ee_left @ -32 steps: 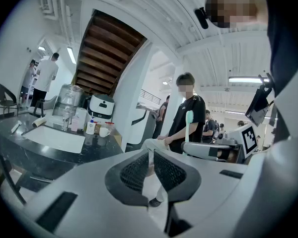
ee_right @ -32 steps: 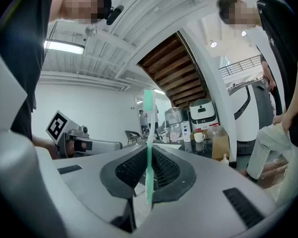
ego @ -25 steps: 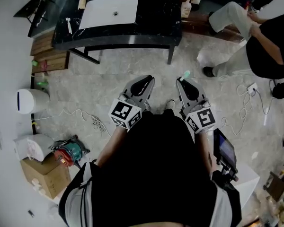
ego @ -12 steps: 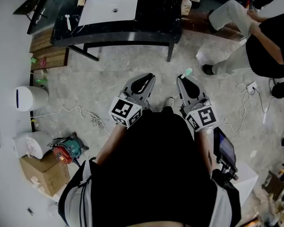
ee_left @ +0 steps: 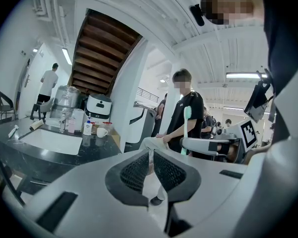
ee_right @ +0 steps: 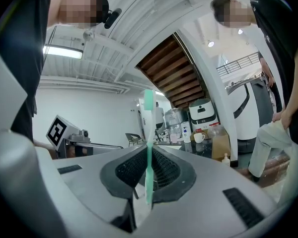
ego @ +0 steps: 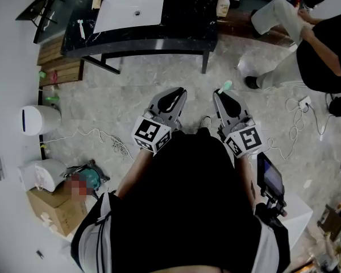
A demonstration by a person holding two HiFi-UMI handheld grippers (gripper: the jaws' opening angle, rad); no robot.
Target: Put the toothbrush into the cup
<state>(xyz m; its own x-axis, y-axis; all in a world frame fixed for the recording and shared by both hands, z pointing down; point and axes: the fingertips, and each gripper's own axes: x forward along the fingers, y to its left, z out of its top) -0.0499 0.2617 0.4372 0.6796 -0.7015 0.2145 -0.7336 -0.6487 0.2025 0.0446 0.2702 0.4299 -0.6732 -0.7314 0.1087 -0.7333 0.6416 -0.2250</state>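
My right gripper is shut on a pale green toothbrush, whose head sticks out past the jaws. In the right gripper view the toothbrush stands upright between the pads of the right gripper. My left gripper is beside it at waist height, shut with nothing in it; the left gripper shows its pads together. A white cup stands on the black table far ahead, and the cup also shows in the right gripper view. Both grippers are well short of the table.
A white sink basin is set into the table, with a soap bottle at its right end. A seated person is at the right. Cables lie on the floor; a white bin and a cardboard box stand at the left.
Both grippers keep the same pose, with the toothbrush still held. The head view has shifted slightly, so the table sits a little higher in the frame.
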